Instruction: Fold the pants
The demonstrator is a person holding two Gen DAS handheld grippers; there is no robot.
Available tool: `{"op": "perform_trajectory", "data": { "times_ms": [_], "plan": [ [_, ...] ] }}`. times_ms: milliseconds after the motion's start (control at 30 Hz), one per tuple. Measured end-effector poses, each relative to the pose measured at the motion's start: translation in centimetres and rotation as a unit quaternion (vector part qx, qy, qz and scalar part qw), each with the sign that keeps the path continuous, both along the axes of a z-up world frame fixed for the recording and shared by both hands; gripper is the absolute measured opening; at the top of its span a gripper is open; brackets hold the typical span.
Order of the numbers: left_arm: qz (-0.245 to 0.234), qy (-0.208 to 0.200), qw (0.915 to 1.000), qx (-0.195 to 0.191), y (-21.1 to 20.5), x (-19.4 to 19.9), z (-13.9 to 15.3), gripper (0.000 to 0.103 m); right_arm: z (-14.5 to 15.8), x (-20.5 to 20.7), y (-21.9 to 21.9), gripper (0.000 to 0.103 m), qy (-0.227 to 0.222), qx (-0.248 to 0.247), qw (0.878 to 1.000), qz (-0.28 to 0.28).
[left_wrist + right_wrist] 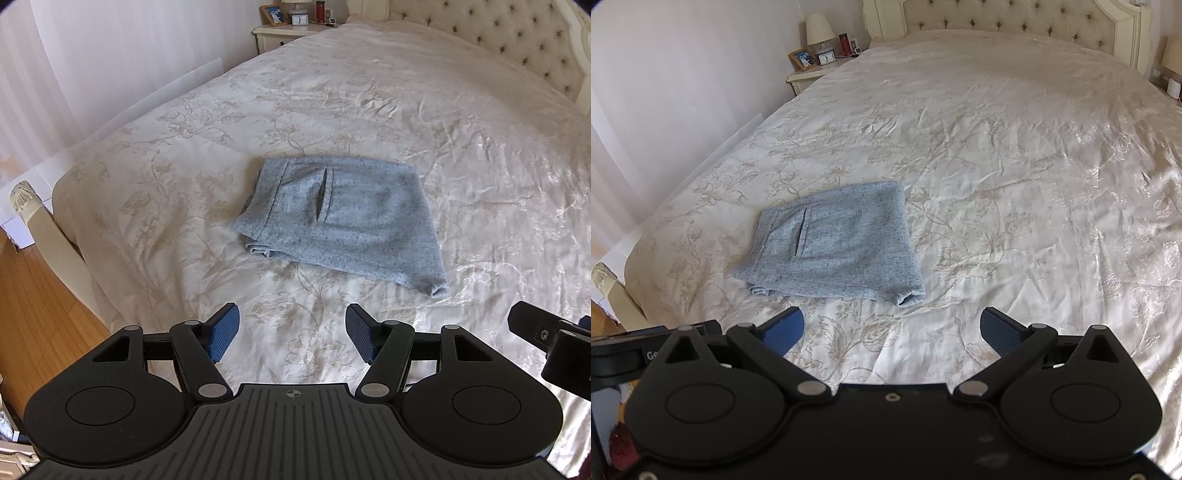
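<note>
Pants (pixel 340 221) lay folded into a compact grey-blue bundle on the bed (pixel 461 129), flat on the floral cream bedspread, nearer the foot edge than the tufted headboard (pixel 491 33) and closer to the left side edge than the right. Back pocket slit faced up, waistband end toward the left side edge, folded legs stacked beneath, one rolled corner sticking out toward the foot edge.

Left gripper (pixel 291 336) hovered above the bedspread just short of the bundle, jaws spread wide, blue pads (pixel 223 332) facing each other with only bare bedspread between them. Pants sat ahead of the jaws, roughly centred on the gap, apart from both pads, no contact.

Right gripper (pixel 892 332) likewise held clear, jaws spread wide, nothing pinched, bedspread alone in the gap. In the right wrist view the pants (pixel 834 243) sat ahead and to the left of the jaws, near corner just beyond the left pad (pixel 785 330), not touching.

Part of the right gripper's body seen at the right margin of the left wrist view; grippers side by side near the foot edge.

Nightstand (pixel 280 35) beyond the far left corner of the bed carried a lamp, picture frame, small clock and red bottle. Wood floor (pixel 33 295) visible past the foot corner.
</note>
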State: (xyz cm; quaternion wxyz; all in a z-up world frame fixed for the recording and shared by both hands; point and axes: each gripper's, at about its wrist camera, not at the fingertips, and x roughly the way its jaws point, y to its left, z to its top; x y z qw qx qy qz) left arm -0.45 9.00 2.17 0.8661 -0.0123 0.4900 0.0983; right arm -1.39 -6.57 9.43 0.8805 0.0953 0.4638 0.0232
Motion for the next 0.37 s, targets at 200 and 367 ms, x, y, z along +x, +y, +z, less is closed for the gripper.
{"op": "perform_trajectory", "data": {
  "times_ms": [200, 367],
  "plan": [
    [-0.003, -0.002, 1.0000, 0.002, -0.05, 0.11, -0.07, 0.062, -0.09, 0.26, -0.04, 0.103, 0.001, 0.004, 1.000, -0.001],
    [-0.011, 0.001, 0.9999, -0.001, -0.02, 0.57, -0.19, 0.062, -0.23, 0.58, 0.14, 0.103, 0.004, 0.004, 1.000, -0.002]
  ]
}}
